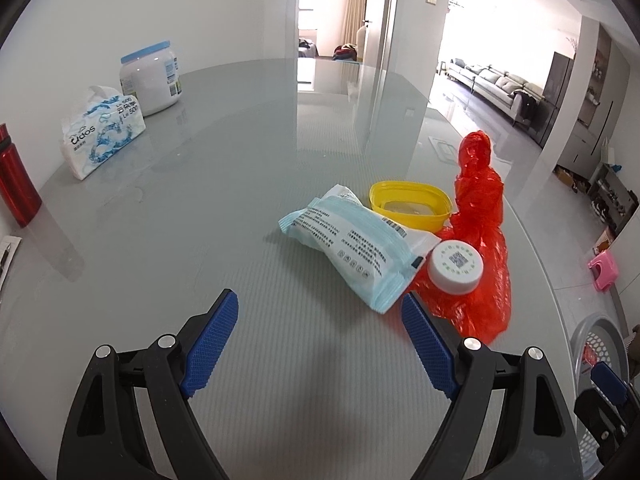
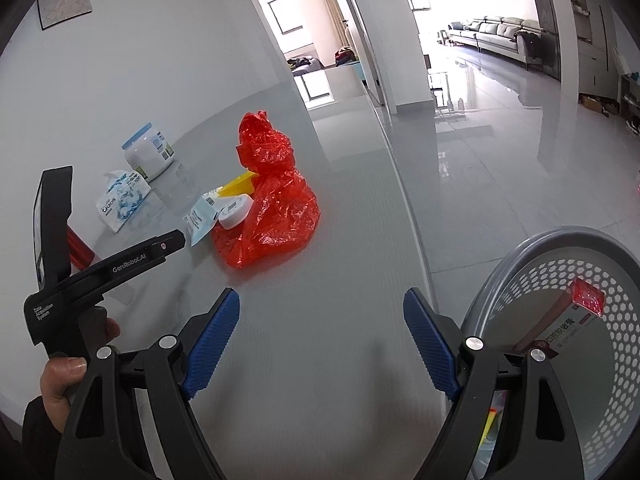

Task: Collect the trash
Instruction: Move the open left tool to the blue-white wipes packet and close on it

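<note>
Trash: since it lies heaped near the bench's right edge, the packet (image 1: 360, 248), yellow tub (image 1: 410, 204), cap (image 1: 456, 266) and red bag (image 1: 480, 240) sit close to the basket (image 2: 560, 272).
Left gripper (image 1: 318, 344): jaws wide, empty, facing the packet.
Right gripper (image 2: 320, 344): jaws wide, empty, beside the basket, likely ready to receive.

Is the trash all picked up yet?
Not yet. A red-and-white box already sits in the grey basket. Both grippers, left and right, are open and empty. The red plastic bag, blue packet, yellow tub and white cap remain on the table.
</note>
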`<action>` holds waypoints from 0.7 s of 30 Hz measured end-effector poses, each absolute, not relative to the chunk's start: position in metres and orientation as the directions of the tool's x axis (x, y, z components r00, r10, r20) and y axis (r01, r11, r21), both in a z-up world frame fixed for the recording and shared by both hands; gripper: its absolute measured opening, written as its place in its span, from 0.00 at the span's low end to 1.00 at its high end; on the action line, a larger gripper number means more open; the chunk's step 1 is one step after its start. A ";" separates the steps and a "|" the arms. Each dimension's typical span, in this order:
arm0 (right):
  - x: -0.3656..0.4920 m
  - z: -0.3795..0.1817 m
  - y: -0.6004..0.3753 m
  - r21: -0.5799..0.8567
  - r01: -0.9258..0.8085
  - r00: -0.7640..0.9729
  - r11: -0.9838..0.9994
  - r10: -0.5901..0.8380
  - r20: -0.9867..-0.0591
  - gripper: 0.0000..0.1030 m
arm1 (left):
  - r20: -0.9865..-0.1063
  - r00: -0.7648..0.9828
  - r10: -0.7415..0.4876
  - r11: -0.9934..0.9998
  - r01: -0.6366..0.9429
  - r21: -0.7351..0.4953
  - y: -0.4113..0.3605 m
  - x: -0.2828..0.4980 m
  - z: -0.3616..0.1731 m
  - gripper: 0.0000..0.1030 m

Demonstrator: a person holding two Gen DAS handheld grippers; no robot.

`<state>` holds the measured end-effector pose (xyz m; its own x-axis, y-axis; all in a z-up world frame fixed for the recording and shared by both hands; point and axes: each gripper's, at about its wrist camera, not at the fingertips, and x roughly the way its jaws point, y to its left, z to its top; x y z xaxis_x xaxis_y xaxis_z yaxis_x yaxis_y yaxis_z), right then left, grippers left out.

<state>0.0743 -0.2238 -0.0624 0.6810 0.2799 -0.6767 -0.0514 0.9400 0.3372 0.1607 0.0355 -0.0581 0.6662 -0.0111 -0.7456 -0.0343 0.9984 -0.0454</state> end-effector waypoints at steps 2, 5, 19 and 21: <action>0.077 -0.062 -0.224 0.338 -0.050 0.680 0.940 0.280 -0.678 0.78 | -0.753 0.658 -0.004 0.999 -0.037 -0.038 0.034 0.170 -0.062 0.80; 0.082 -0.061 -0.224 0.337 -0.050 0.679 0.940 0.280 -0.679 0.78 | -0.772 0.636 0.003 0.998 -0.048 -0.036 0.035 0.182 -0.070 0.80; 0.098 -0.061 -0.209 0.340 -0.080 0.664 0.937 0.305 -0.683 0.78 | -0.756 0.648 0.091 0.990 -0.141 -0.001 0.076 0.180 -0.067 0.80; 0.100 -0.061 -0.206 0.340 -0.084 0.663 0.937 0.307 -0.682 0.78 | -0.747 0.660 0.080 0.991 -0.131 -0.009 0.075 0.174 -0.062 0.80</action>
